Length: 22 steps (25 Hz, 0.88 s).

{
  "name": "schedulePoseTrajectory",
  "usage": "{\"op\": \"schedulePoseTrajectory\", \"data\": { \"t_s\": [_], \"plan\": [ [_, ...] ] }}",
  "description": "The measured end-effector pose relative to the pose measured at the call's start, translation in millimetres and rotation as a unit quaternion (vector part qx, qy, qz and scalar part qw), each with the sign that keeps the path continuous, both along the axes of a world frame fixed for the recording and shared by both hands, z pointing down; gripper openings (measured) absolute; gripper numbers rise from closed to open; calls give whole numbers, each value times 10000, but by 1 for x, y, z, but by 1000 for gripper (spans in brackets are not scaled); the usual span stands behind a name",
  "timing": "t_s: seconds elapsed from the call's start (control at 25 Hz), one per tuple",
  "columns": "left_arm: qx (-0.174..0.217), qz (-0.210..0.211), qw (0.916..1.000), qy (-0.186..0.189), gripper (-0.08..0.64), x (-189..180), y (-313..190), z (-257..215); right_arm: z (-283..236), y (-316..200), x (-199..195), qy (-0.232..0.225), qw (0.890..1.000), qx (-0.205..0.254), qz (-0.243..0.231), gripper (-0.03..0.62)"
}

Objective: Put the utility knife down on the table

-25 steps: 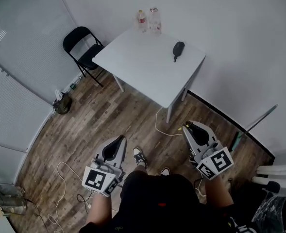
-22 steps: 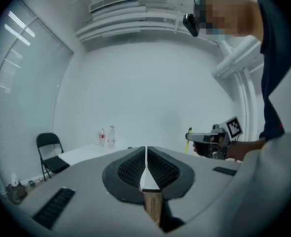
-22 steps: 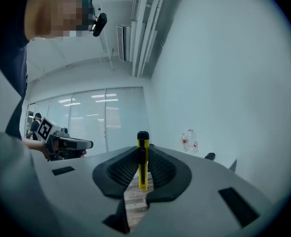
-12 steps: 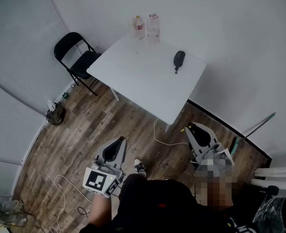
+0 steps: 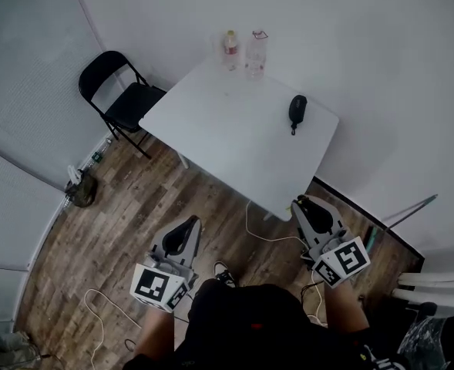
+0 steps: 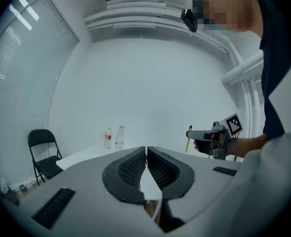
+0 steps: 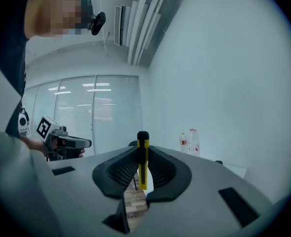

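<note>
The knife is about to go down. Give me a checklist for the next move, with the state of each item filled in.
1. Grip: the utility knife stands upright, clamped between the jaws of the right gripper: ok.
2. Left gripper shut with nothing between its jaws, away from the knife: ok.
3. Right gripper above the table: not ok; it hangs over the floor, short of the near edge.
4. Bare landing spot: ok; the black object and two bottles sit toward the far side.
5. Blade retracted: cannot tell.
</note>
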<state>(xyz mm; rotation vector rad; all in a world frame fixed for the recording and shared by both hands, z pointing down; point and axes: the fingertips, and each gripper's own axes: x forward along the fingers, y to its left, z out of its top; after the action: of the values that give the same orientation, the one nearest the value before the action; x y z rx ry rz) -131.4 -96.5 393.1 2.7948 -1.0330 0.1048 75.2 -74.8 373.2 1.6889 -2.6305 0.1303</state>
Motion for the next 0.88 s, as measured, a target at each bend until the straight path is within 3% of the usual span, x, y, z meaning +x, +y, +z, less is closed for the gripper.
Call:
{"op": "schedulePoseTrajectory", "data": {
  "t_s": [0.24, 0.48, 0.88],
  "plan": [
    [-341, 180, 9992, 133, 32, -22, -43, 13, -1, -44, -28, 126, 9999, -74, 62, 67],
    [-371, 313, 9988, 108, 32, -22, -70, 18, 10, -65, -26, 118, 9995, -221, 213, 67],
    [-350, 171, 9992, -37, 32, 27, -101, 19, 19, -103, 28, -81, 9996, -228, 151, 67]
  ]
}}
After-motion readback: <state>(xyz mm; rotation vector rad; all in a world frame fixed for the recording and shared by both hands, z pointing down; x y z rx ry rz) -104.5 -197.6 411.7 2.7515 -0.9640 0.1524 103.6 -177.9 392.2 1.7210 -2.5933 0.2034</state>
